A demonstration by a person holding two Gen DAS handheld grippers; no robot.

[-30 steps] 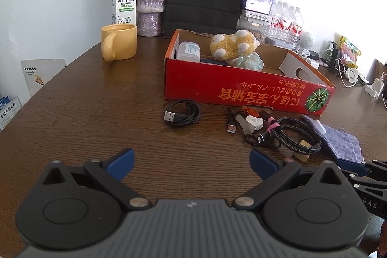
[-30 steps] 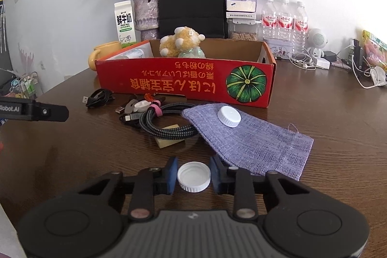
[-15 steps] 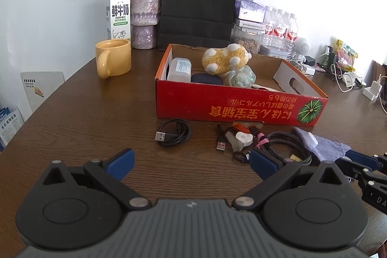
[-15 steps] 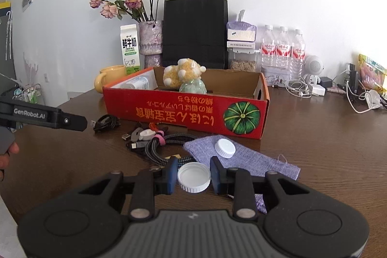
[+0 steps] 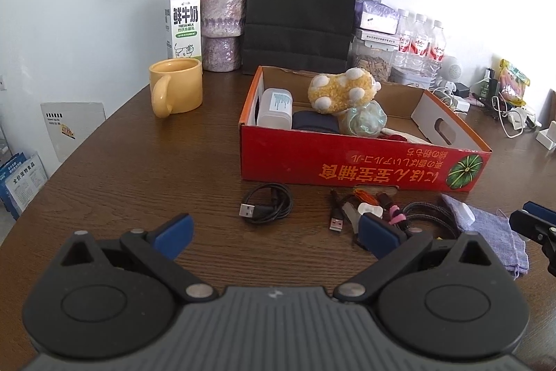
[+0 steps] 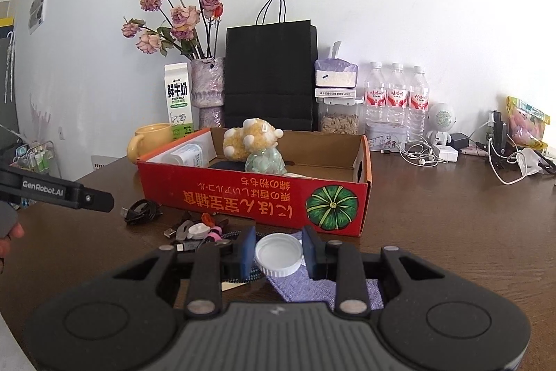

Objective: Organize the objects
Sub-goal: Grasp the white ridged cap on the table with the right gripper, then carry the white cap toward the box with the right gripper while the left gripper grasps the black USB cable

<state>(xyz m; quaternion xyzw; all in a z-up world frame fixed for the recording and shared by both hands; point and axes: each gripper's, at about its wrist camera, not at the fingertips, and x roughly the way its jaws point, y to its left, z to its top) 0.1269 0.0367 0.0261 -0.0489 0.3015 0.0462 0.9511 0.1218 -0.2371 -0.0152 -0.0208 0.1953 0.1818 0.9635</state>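
My right gripper is shut on a white bottle cap and holds it above the table, in front of the red cardboard box. The box holds a plush toy, a white container, a dark item and a green bundle. My left gripper is open and empty, above the table in front of the box. A coiled black USB cable, a bundle of cables and a purple cloth pouch lie in front of the box.
A yellow mug, milk carton, flower vase and black paper bag stand behind the box. Water bottles, chargers and cords crowd the back right. The table edge curves at left.
My right gripper has risen with the white cap, away from the purple pouch. My left gripper has also risen and drawn back; it stays open.
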